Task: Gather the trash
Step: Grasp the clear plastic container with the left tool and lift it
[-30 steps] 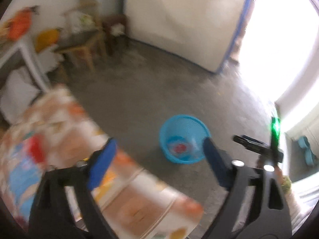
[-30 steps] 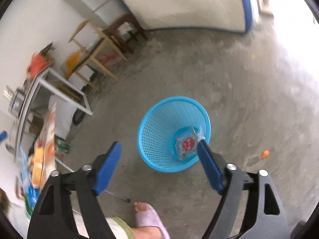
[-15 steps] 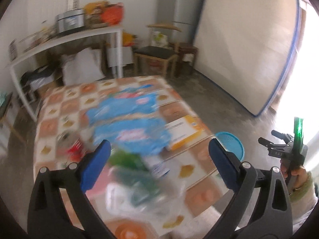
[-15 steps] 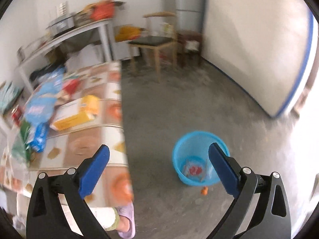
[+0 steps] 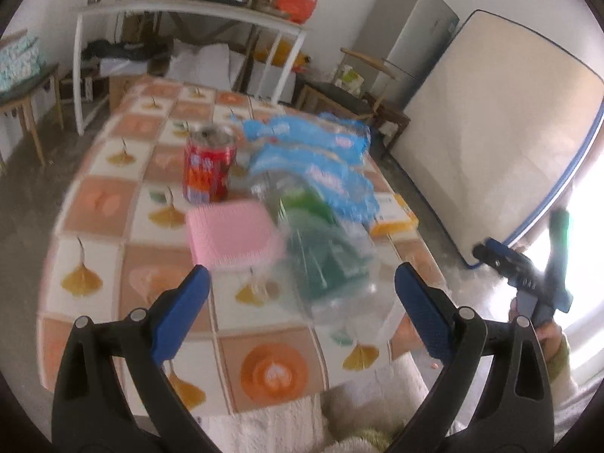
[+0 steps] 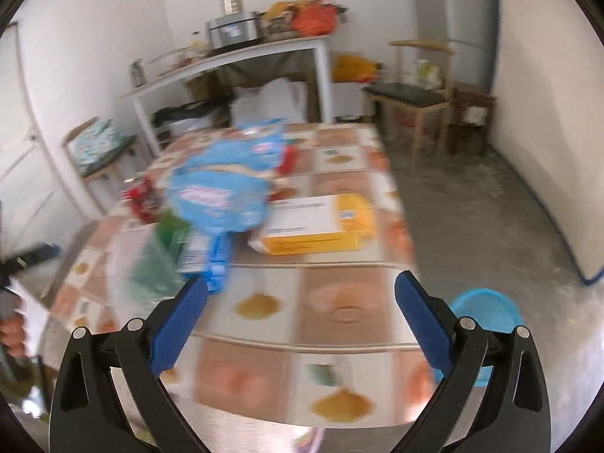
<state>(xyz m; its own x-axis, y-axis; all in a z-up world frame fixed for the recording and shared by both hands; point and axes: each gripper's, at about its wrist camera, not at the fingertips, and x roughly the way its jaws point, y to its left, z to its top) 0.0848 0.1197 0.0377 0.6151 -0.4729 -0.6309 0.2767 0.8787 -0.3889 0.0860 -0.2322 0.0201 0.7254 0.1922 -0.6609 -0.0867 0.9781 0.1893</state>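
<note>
In the left wrist view the left gripper (image 5: pixel 300 313) hangs wide and empty over the near edge of the desk (image 5: pixel 94 204), with a clear plastic bag of green packets (image 5: pixel 324 260) just ahead of its fingers, a pink box (image 5: pixel 230 234) beside it, a red can (image 5: pixel 208 168) behind and blue wrappers (image 5: pixel 317 166) toward the far right corner. The bag is slack and slippery, so a grab risks pinching only film or knocking the can over. Half a second earlier this view showed the desk from farther off, with the jaws just having spread. In the right wrist view the right gripper (image 6: pixel 300 313) is likewise spread with nothing in it, above the desk's near edge; a yellow box (image 6: pixel 317 226) lies at the right edge, the blue basket (image 6: pixel 487 313) on the floor beyond. Earlier it faced the basket; a careless sweep could push the box off.
</note>
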